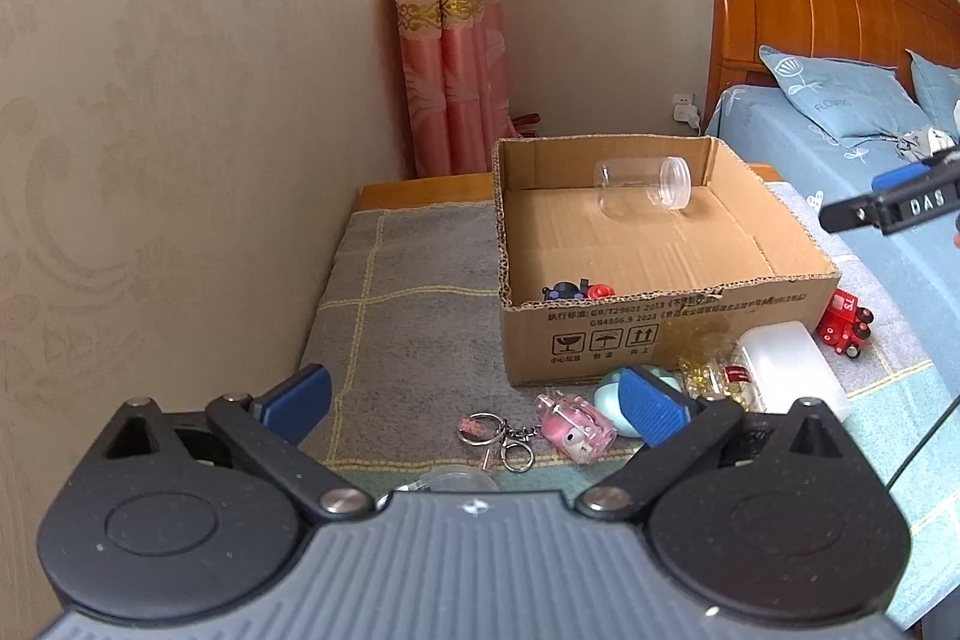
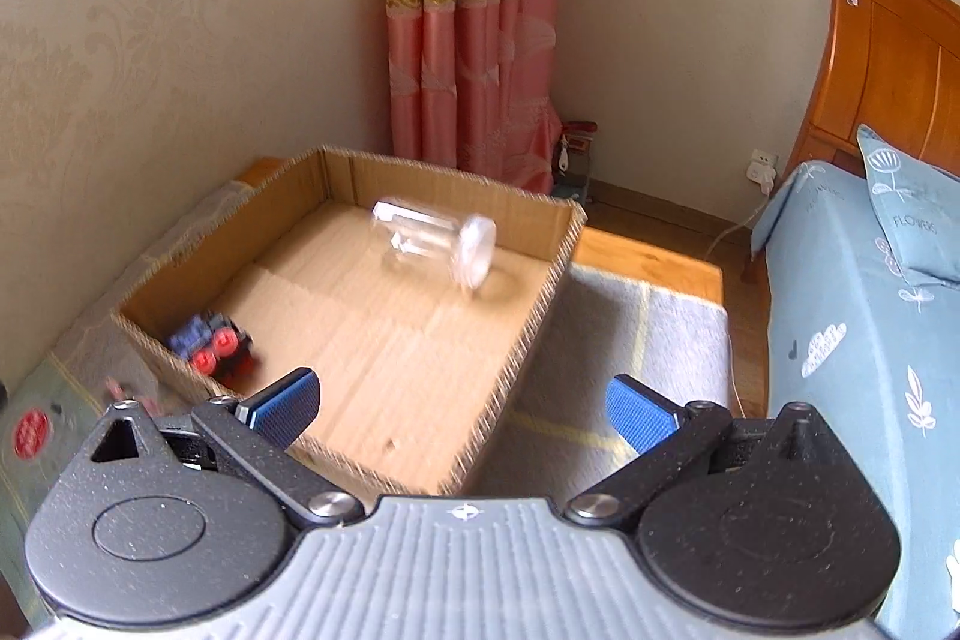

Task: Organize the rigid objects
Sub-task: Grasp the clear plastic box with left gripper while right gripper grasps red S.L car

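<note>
Cardboard is the centre of things: an open, shallow corrugated box (image 1: 666, 244) sits on a grey woven mat (image 1: 408, 316) crossed by thin yellow lines, laid over a low wooden surface against the patterned wall.

Both hand-held tools hang above it with nothing between their fingers. The left gripper (image 1: 474, 403) is held low at the near edge of the mat, pointing at the box's printed front wall, its ribbed blue pads spread wide apart. The right gripper (image 2: 459, 409) hovers over the box's near corner, tilted down into it, jaws equally splayed and empty; from the left wrist view only its black finger (image 1: 888, 208) pokes in at the right edge.

Inside the box a clear plastic jar (image 2: 435, 244) lies on its side near the back wall, smooth, round and blurred, its lid end towards the right-hand wall. A small blue and red toy train (image 2: 213, 349) rests in the front left corner.

Outside, just in front of the box, lie a pink translucent toy (image 1: 576, 430) with metal key rings (image 1: 498, 439) beside it, a pale teal rounded thing (image 1: 618, 397) partly behind the left tool's pad, a white rectangular plastic container (image 1: 792, 370) and a red toy engine (image 1: 846, 331).
</note>
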A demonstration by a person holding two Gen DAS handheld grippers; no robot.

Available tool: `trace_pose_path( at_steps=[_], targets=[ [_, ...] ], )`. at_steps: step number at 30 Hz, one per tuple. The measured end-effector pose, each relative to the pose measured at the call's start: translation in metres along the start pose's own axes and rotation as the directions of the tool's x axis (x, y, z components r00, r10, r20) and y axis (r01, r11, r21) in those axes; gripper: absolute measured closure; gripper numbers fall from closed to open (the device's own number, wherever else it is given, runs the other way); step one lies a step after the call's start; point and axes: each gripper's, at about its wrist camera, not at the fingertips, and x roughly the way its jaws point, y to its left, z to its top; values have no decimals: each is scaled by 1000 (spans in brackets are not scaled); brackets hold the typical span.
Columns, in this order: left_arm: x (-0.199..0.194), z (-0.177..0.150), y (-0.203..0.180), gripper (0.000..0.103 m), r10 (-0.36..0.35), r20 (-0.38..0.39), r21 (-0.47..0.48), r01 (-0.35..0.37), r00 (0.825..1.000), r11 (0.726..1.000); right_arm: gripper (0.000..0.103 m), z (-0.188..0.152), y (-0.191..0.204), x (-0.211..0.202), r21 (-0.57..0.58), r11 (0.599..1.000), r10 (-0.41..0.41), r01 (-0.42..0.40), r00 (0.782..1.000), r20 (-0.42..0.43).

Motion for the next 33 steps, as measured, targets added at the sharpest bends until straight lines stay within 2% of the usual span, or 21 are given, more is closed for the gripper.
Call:
trace_pose_path(
  at_steps=[8, 14, 17, 20, 28, 30, 33],
  targets=[
    [2, -3, -2, 2, 9, -14, 5, -9, 1000, 1000, 0, -64, -20, 22, -9, 999, -54, 53, 994, -100],
    [5, -7, 0, 2, 10, -33, -7, -11, 999, 1000, 0, -97, -26, 43, -9, 1000, -16, 15, 988, -152],
    [6, -10, 1, 2, 20, -46, -9, -20, 999, 1000, 0, -106, -28, 52, -13, 1000, 8, -10, 988, -155],
    [7, -13, 2, 2, 31, -57, -11, -31, 998, 999, 0, -109, -29, 53, -54, 998, 39, -45, 993, -114],
    [10, -17, 4, 2, 42, -76, -17, -44, 996, 999, 0, -98, -30, 68, -92, 993, 60, -68, 994, -90],
    [10, -19, 5, 2, 43, -81, -15, -44, 996, 999, 6, -97, -27, 70, -100, 992, 65, -73, 995, -81],
    [10, -22, 8, 2, 42, -85, -18, -44, 995, 999, 22, -95, -24, 66, -111, 990, 74, -82, 995, -74]
  ],
)
